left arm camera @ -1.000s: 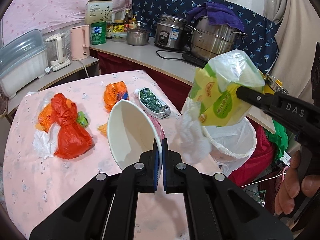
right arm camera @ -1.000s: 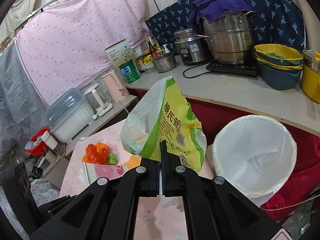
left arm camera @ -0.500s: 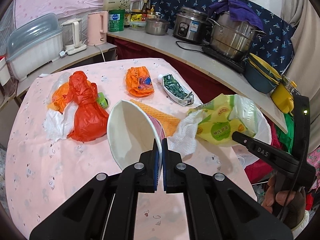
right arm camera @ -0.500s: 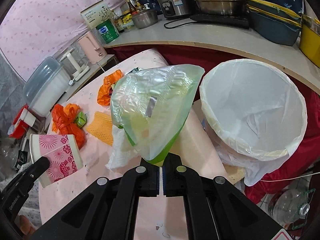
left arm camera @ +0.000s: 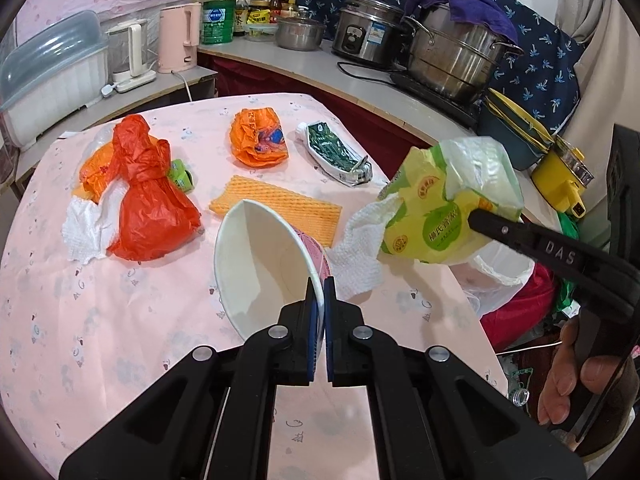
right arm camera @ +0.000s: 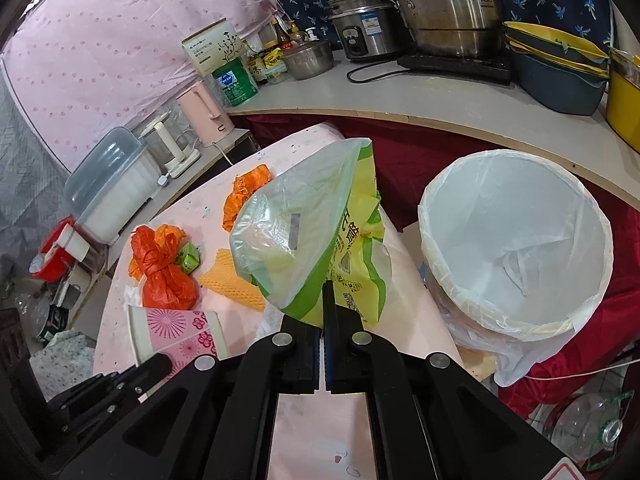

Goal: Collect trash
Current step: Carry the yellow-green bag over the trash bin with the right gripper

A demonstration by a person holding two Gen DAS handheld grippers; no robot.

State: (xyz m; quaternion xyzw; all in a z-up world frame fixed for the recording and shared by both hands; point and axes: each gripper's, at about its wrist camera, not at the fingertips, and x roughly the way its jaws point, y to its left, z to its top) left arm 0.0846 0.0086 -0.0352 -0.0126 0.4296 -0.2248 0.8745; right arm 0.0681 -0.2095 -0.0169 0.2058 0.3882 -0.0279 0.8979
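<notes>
beside the bin (right arm camera: 516, 240), right claw (right arm camera: 323, 300) grips green bag (right arm camera: 316, 224).

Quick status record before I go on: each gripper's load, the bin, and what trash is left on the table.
left gripper: shut on paper cup rim
right gripper: shut on green-yellow plastic bag, held beside the bin, not over it
trash bin: white liner, open, off the table edge
left on table: red plastic bag, orange bag, green pouch, yellow foam net, paper towel
</notes>
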